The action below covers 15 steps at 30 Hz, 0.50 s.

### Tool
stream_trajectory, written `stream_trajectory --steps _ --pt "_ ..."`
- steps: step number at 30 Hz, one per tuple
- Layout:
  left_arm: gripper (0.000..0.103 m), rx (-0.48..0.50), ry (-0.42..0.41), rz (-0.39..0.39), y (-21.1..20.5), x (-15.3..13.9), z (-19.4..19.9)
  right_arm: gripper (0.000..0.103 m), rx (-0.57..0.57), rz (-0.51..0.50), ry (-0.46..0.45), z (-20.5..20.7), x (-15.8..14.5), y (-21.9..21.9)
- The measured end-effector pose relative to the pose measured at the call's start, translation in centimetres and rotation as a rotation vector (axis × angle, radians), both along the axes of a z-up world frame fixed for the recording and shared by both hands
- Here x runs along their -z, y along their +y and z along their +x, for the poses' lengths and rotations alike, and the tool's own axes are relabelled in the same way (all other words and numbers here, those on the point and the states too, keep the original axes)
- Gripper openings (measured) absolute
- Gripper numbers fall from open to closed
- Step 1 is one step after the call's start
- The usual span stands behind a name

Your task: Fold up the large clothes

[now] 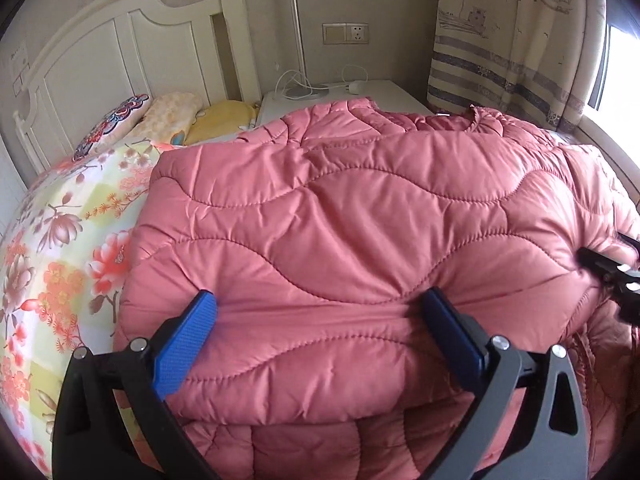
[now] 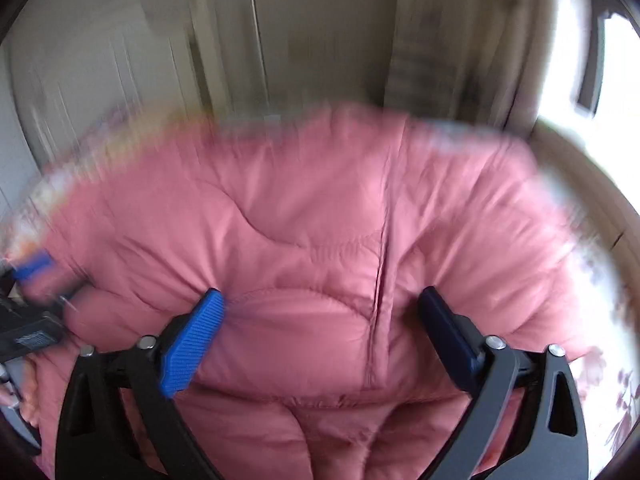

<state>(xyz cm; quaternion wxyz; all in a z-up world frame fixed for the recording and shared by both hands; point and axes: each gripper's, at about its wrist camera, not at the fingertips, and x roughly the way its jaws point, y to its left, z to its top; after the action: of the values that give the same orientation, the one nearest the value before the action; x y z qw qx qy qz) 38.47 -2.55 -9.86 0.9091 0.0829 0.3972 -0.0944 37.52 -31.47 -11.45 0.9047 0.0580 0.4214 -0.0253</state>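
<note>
A large pink quilted coat (image 1: 352, 216) lies folded over itself on the bed, filling the middle of both views (image 2: 320, 240). My left gripper (image 1: 320, 304) is open, its blue pads (image 1: 188, 344) pressed into the coat's near fold on either side. My right gripper (image 2: 320, 300) is open too, its pads (image 2: 192, 344) set wide against a puffy fold with a vertical seam. The right wrist view is motion-blurred. The right gripper's body shows at the right edge of the left wrist view (image 1: 616, 276); the left gripper shows at the left edge of the right wrist view (image 2: 32, 320).
A floral bedspread (image 1: 60, 260) covers the bed to the left. Pillows (image 1: 172, 116) lie by the white headboard (image 1: 108, 44). A white nightstand (image 1: 360, 96) with a lamp base and cable stands behind. A curtain (image 1: 512, 40) and bright window are at the right.
</note>
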Motion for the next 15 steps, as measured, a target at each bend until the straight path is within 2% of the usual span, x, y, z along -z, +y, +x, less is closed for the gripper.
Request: stream_trajectory --steps 1,5,9,11,13,15 --pt "0.101 0.0 0.001 -0.004 0.2 0.0 0.1 0.097 0.008 0.013 -0.026 -0.1 -0.4 -0.3" --pt "0.101 0.001 0.006 -0.008 0.4 -0.1 0.2 0.098 0.009 0.027 -0.023 -0.1 -0.2 -0.5" --pt "0.101 -0.021 0.006 -0.022 1.1 -0.9 -0.2 0.098 0.0 0.042 0.023 -0.4 -0.6 -1.0" --pt "0.101 -0.061 -0.015 -0.039 2.1 -2.7 -2.3 0.098 0.002 0.061 0.047 -1.4 -2.3 -1.1" --pt "0.101 -0.046 -0.041 -0.077 2.9 -4.6 -5.3 0.098 -0.049 0.108 0.001 -4.0 -4.4 -0.3" --pt "0.101 -0.02 -0.046 -0.088 3.2 -5.2 -8.0 0.098 -0.133 0.08 -0.052 -6.9 -5.8 0.9"
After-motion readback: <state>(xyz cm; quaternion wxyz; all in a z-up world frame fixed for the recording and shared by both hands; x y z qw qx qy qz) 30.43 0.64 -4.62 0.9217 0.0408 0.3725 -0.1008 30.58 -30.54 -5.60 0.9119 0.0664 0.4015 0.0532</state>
